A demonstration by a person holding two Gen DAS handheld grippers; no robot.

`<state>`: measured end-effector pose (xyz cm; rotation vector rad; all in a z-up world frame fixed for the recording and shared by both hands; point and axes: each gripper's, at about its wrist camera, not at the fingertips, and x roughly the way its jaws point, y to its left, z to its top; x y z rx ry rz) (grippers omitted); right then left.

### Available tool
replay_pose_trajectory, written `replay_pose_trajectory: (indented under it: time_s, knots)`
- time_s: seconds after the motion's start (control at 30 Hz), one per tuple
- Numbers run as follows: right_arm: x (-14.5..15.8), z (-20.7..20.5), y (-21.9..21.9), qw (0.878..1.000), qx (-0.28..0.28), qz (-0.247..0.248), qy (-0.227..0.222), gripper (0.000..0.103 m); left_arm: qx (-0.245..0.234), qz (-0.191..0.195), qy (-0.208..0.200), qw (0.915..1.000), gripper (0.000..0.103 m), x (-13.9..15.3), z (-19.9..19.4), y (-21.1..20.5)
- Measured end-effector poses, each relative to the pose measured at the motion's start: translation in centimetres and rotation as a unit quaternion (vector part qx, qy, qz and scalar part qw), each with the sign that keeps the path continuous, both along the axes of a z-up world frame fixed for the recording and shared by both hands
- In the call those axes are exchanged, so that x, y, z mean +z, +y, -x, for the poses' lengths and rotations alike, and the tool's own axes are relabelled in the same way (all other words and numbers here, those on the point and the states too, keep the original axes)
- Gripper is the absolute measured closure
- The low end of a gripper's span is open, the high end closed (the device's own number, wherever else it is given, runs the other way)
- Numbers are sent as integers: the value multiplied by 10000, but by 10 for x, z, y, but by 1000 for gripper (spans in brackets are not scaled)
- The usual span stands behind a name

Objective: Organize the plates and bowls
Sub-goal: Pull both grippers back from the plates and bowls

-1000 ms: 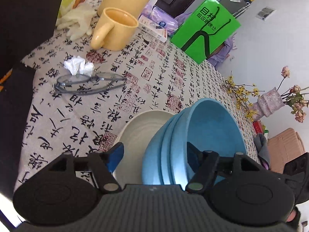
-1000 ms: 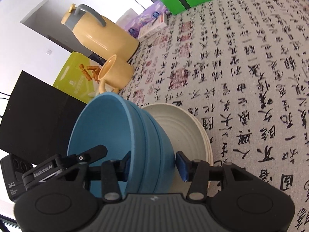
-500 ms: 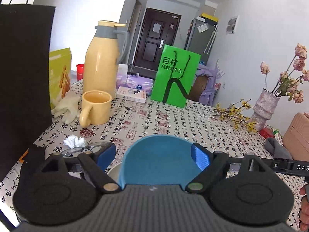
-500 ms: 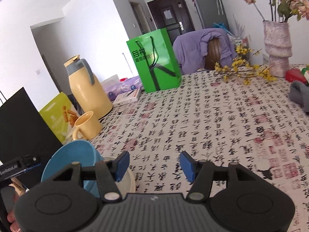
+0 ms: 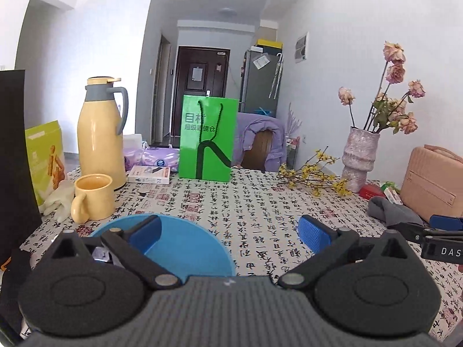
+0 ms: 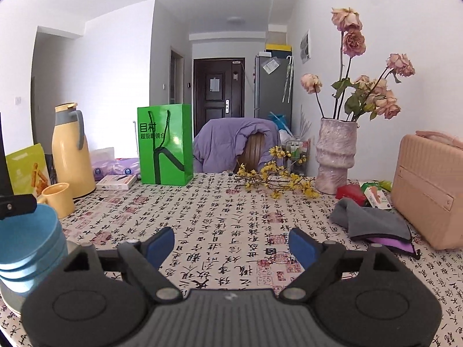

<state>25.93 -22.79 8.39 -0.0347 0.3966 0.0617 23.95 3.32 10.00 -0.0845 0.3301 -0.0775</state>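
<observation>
A stack of blue bowls [image 6: 27, 248] stands on pale plates [image 6: 11, 300] at the left edge of the right wrist view. In the left wrist view the top blue bowl [image 5: 185, 248] lies low, partly behind my left gripper [image 5: 228, 231]. That gripper hangs above and behind the bowl, its jaws opening wide, nothing pressed between the blue pads [image 5: 314, 232]. My right gripper [image 6: 231, 244] is to the right of the stack over bare tablecloth, jaws opening, nothing between them. Its tip also shows as the right gripper tip [image 5: 442, 225] at the edge of the left wrist view.
On the calligraphy-print tablecloth [image 6: 231, 211] stand a yellow mug [image 5: 92, 198], a yellow thermos [image 5: 99, 136], a green paper bag [image 5: 207, 137], a vase of dried flowers [image 6: 335, 156] with yellow sprigs, a grey cloth [image 6: 367, 219] and a pink case [image 6: 431, 188]. A black panel [image 5: 14, 159] stands at the left.
Both grippers let go of the blue bowl stack, opened wide, drew back and up, and tilted from looking down at the table to nearly level. The bowls stay on the plates.
</observation>
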Motion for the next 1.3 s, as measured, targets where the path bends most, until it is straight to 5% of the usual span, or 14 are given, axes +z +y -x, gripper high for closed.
replay_pose_trajectory:
  time_s: [0.77,1.3]
  knots:
    - [-10,124,-1,9971,251,197,-687,7,-360,-83,-99,9993,0,-17,111,-35]
    - [-49,227,22,9943,539,-335,-854,6,273,-132,-184,9994,0,-55,203,6]
